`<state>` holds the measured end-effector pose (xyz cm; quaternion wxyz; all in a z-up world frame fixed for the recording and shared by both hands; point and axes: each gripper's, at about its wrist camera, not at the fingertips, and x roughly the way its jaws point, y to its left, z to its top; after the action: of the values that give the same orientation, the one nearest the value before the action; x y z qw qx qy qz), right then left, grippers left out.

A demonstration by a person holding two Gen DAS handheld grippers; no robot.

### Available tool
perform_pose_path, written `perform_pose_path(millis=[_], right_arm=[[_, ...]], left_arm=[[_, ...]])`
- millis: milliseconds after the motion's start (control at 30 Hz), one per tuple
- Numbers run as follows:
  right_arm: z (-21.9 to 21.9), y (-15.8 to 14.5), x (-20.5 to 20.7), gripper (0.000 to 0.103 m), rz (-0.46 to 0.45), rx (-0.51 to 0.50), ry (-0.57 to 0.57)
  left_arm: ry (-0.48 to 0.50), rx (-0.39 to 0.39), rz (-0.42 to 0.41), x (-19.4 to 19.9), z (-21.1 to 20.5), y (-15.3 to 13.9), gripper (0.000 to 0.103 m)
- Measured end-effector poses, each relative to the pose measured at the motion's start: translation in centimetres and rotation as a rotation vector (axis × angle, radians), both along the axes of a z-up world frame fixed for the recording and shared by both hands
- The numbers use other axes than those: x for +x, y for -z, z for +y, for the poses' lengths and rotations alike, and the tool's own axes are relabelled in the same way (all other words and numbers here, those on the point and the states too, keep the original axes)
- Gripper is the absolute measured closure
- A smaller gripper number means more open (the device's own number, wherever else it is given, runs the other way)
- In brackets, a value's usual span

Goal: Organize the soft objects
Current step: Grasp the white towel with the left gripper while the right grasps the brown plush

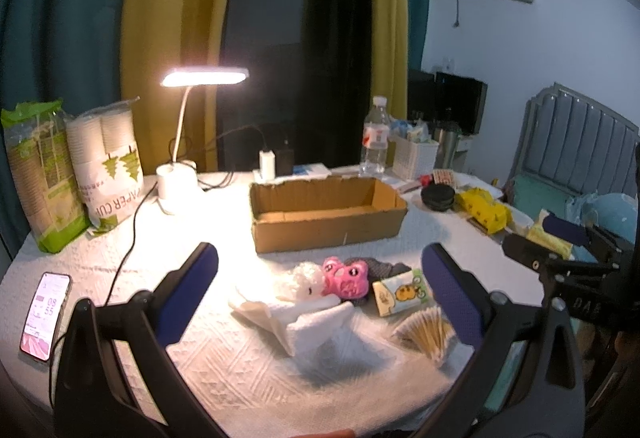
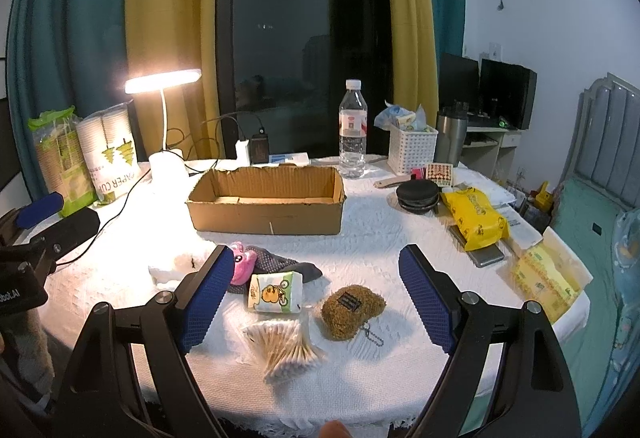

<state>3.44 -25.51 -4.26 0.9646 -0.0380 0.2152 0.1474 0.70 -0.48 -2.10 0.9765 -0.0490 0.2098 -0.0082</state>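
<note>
An open cardboard box [image 1: 328,214] [image 2: 268,214] stands empty mid-table. In front of it lie a pink plush [image 1: 346,276] [image 2: 244,266], a white fluffy toy [image 1: 308,278], a dark grey knitted piece [image 1: 380,266] [image 2: 280,264], a small tissue pack [image 1: 402,292] [image 2: 276,294], a folded white cloth [image 1: 304,322] and a bag of cotton swabs [image 1: 424,330] [image 2: 284,350]. A brown plush keychain [image 2: 352,312] lies between the right gripper's fingers. My left gripper [image 1: 320,254] hovers open over the cloth and toys. The right gripper [image 2: 316,256] is open and holds nothing.
A lit desk lamp [image 1: 176,178] with its cable, two paper-cup packs [image 1: 108,166] and a phone [image 1: 46,314] occupy the left side. At the back and right stand a water bottle [image 2: 353,130], white basket [image 2: 412,150], black round case [image 2: 418,194] and yellow packs [image 2: 476,218].
</note>
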Motion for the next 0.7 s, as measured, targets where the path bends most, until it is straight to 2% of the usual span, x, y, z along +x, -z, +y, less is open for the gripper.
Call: perform_pose_path(millis=[700], right_arm=[[-2.3, 7.5, 7.7, 0.016, 0.232, 0.001, 0.055]], left_arm=[[0.017, -0.008, 0.317, 7.8, -0.2, 9.2, 0.001]])
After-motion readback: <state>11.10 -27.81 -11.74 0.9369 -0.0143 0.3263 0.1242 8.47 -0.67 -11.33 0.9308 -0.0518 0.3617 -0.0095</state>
